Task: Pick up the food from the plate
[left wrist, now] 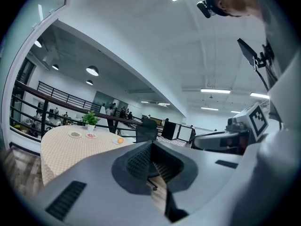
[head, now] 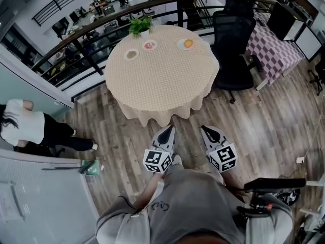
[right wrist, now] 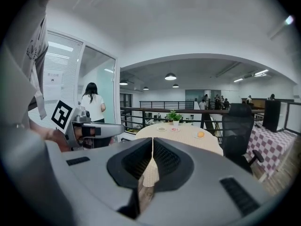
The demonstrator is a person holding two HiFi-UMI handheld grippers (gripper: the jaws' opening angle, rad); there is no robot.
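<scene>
Nothing much happening with either of mine: the left gripper [head: 167, 132] has its jaws pressed together with nothing between them, and the right gripper [head: 208, 131] is the same, closed tight and empty. They sit side by side, both pointing at one round table [head: 162, 93] with a beige checked cloth. It's straight ahead and well apart from both tips. There are three plates on it, all along the edge farthest from the grippers. The right plate [head: 180, 45] holds one orange round food [head: 188, 43], ahead of the right gripper and a bit to its right. The middle plate [head: 145, 47] has a red food [head: 150, 45] on it. The left plate [head: 126, 56], over on the left gripper's side, has a greenish-brown food [head: 132, 54]. They're too small for me to say what any of it actually is. One potted plant [head: 140, 25] stands just beyond the middle plate. Right of the table, past the right gripper, I can clearly make out one black office chair [head: 231, 50], and further right is one purple checked table [head: 277, 47]. One person in a white top [head: 23, 126] is well off to the left of the left gripper. A dark railing [head: 96, 27] curves behind the table.
</scene>
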